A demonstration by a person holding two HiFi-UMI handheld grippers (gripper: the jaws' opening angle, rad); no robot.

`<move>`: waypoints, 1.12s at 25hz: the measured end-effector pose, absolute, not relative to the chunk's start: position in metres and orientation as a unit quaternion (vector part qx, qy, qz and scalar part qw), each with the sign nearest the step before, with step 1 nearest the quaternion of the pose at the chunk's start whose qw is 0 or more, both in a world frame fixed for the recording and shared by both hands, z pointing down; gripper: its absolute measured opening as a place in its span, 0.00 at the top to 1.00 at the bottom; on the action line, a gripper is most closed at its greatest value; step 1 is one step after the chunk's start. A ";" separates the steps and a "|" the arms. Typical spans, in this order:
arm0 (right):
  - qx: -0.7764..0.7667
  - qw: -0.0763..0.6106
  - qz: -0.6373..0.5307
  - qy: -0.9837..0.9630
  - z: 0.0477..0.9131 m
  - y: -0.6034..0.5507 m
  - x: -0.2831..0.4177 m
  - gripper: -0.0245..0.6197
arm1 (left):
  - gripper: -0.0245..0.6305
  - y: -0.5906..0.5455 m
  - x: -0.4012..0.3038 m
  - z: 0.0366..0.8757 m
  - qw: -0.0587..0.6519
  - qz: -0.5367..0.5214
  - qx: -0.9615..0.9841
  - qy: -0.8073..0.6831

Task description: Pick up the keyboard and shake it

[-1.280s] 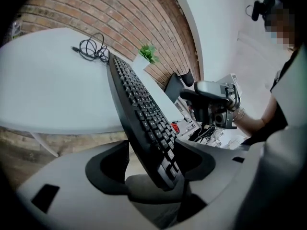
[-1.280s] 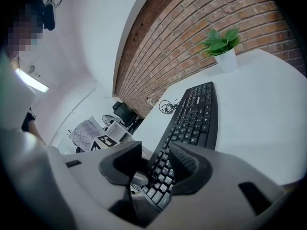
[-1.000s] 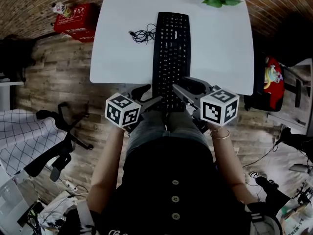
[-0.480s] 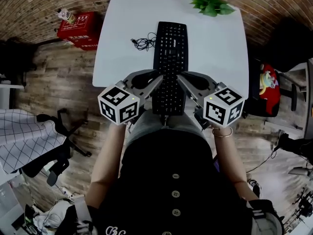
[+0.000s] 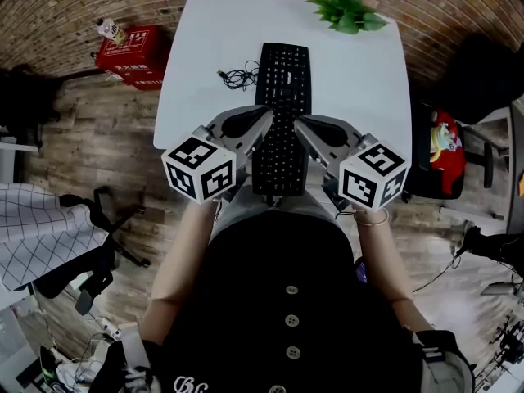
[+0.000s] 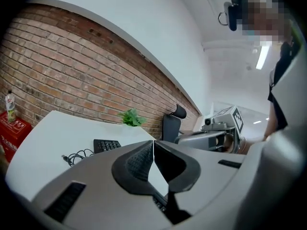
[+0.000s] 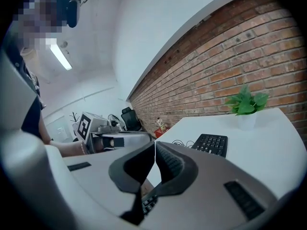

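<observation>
Two grippers on keyboard (image 5: 283, 76): left gripper (image 5: 264, 118) and right gripper (image 5: 300, 124) jaws just been closing, now pinching its long side edges, keys showing under tips. I judge lift step underway; shake next, needs firm matched grip, both sides moving together. Keyboard black, long, slim; near end overhangs bench (image 5: 368, 88), cable (image 5: 239, 76) beside.

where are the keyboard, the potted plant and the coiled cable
keyboard (image 5: 283, 76): head view, on the keys of its far half
potted plant (image 5: 345, 11): head view, on its green leaves
cable (image 5: 239, 77): head view, on the coiled bundle left of the keyboard
</observation>
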State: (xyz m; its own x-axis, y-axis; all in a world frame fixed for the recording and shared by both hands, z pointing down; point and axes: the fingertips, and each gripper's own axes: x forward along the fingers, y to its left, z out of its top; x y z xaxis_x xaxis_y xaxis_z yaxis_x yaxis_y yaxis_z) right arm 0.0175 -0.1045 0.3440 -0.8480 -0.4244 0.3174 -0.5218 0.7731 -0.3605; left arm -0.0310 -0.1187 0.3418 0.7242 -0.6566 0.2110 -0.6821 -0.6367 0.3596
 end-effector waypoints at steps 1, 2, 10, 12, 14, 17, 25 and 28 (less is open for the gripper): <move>0.254 0.111 0.220 -0.935 0.344 -0.105 0.018 0.92 | 0.93 -0.119 -0.030 0.343 0.211 0.036 0.904 -0.371; 0.255 0.112 0.219 -0.935 0.345 -0.105 0.018 0.92 | 0.93 -0.119 -0.029 0.344 0.212 0.040 0.903 -0.370; 0.242 0.132 0.210 -0.938 0.346 -0.101 0.015 0.92 | 0.93 -0.115 -0.021 0.353 0.220 0.056 0.906 -0.358; 0.237 0.143 0.202 -0.940 0.343 -0.100 0.014 0.92 | 0.93 -0.114 -0.021 0.353 0.217 0.061 0.907 -0.356; 0.227 0.157 0.191 -0.942 0.341 -0.100 0.013 0.92 | 0.93 -0.113 -0.021 0.354 0.217 0.060 0.907 -0.356; 0.215 0.176 0.177 -0.944 0.340 -0.099 0.013 0.92 | 0.93 -0.113 -0.019 0.354 0.218 0.057 0.907 -0.356; 0.214 0.189 0.173 -0.942 0.338 -0.096 0.017 0.92 | 0.93 -0.109 -0.020 0.360 0.233 0.049 0.904 -0.356; 0.212 0.194 0.171 -0.943 0.338 -0.096 0.016 0.92 | 0.93 -0.108 -0.019 0.362 0.235 0.048 0.903 -0.357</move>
State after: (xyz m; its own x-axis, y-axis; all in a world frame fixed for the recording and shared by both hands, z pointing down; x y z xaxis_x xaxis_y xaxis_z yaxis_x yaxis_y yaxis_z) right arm 0.0163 -0.0956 0.3380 -0.8352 -0.3325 0.4380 -0.4650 0.8522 -0.2397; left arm -0.0192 -0.1083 0.3616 0.7407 -0.6218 0.2545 -0.6670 -0.6349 0.3899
